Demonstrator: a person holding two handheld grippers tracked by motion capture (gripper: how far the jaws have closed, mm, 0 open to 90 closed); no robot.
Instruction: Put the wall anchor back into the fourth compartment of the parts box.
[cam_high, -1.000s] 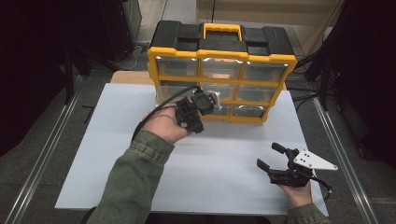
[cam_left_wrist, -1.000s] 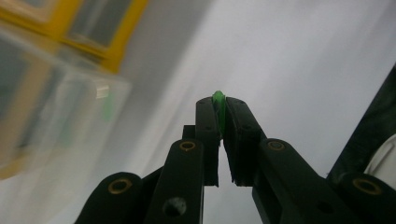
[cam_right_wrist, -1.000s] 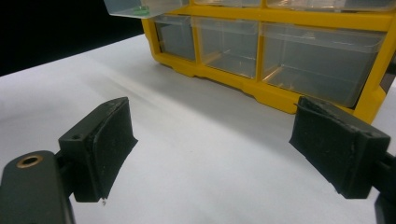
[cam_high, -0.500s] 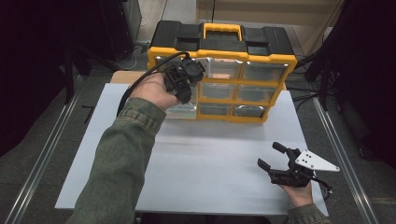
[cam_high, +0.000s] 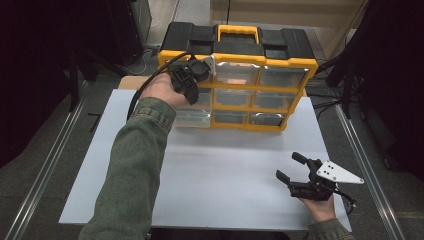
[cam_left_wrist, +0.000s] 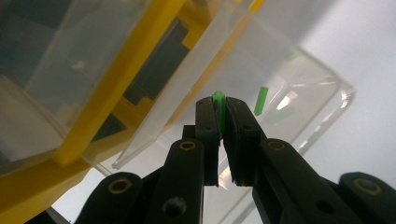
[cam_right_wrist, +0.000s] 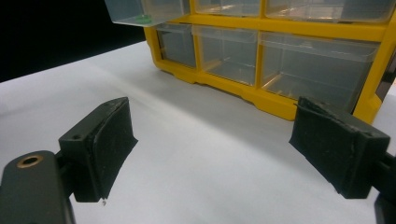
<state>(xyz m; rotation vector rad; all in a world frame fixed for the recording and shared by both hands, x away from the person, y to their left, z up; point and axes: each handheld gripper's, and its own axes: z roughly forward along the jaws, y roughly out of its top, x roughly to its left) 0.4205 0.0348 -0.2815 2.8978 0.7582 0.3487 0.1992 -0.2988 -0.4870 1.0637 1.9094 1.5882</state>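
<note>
At the upper left of the high view the left tool (cam_high: 192, 75) pinches a small green piece (cam_left_wrist: 218, 109) above the pulled-out clear drawer (cam_left_wrist: 299, 93), where another lies, so dropping remains, while the right tool (cam_high: 300, 175) rests spread.

We see the widest free room on the white sheet (cam_high: 220, 175) that covers the table (cam_high: 131, 81): the whole stretch in front of the yellow drawer cabinet (cam_high: 235, 75) lies bare, save for the right gripper (cam_high: 291, 167) resting near its right front corner. The cabinet blocks the far side across most of the sheet's width. A clear drawer (cam_high: 192, 117) pulled out at its lower left juts toward us and narrows that corner. The left gripper (cam_high: 197, 67) and its sleeved forearm (cam_high: 132, 170) cross the left half of the sheet.
</note>
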